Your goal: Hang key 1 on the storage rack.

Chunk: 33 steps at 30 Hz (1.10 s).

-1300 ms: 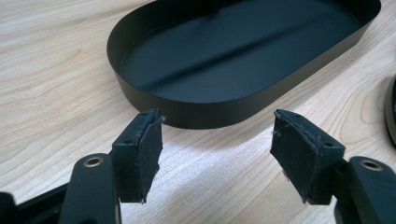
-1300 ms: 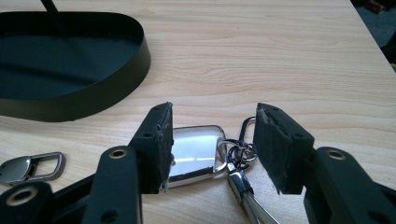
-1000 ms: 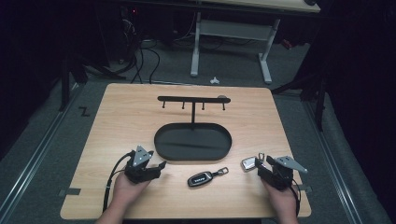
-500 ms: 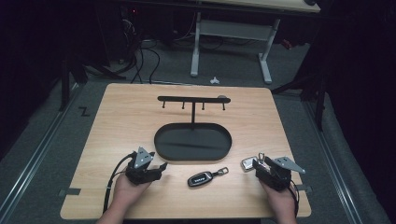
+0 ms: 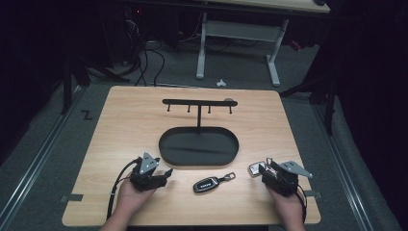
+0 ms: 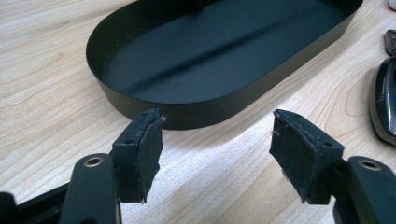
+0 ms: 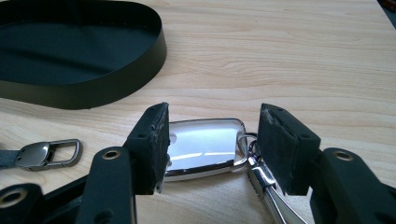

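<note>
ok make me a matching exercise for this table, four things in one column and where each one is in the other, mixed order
Things:
1. silver key fob
2. black key fob
3. oval black tray
4. left gripper

Places or states:
A. in the middle of the table, under the hook rack
B. open over bare wood, just short of the tray wall
C. on the table between the open jaws of the right gripper
D. on the table between the two grippers, its clip pointing towards the right gripper

Pairs: 1-C, 2-D, 3-A, 4-B

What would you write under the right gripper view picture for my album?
Open right gripper straddling a shiny silver key fob on the wooden table, near a black oval tray.
</note>
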### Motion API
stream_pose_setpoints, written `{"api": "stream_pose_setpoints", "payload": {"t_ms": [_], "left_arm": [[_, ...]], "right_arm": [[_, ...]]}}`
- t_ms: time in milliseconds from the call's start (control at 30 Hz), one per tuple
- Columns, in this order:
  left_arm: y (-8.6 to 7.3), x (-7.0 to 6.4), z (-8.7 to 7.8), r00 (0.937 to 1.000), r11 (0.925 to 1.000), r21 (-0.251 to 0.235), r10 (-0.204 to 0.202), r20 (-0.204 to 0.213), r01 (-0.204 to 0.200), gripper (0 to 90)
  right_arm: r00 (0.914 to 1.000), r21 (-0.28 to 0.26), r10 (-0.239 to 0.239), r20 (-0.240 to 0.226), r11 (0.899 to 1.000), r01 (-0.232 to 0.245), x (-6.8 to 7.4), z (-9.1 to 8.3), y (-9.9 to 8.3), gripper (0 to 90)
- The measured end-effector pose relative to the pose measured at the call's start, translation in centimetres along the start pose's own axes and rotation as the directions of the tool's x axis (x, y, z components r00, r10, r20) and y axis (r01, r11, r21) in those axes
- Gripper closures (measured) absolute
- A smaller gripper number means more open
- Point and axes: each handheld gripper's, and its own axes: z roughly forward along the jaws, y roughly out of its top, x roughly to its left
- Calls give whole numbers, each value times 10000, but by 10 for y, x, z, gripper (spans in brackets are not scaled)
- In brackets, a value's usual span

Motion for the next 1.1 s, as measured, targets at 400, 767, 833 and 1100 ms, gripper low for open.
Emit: {"api": "stream_pose_setpoints", "payload": {"t_ms": [400,767,833,1100], "left_arm": [[0,0,0,10000,10000,-1,41,16,-41,344],[0,-1,1,10000,10000,5,62,18,-62,344],[0,0,0,10000,10000,3,66,-5,-66,344],[1,-1,1,10000,10000,-29,60,1,-60,344]], "right_arm": [[10000,52,57,-35,10000,-57,-2,0,-1,444],[10000,69,31,-57,10000,-31,-1,1,-1,444],[10000,60,7,-56,10000,-7,-1,1,-1,444],[10000,61,36,-59,10000,-35,-2,1,-1,444]]}}
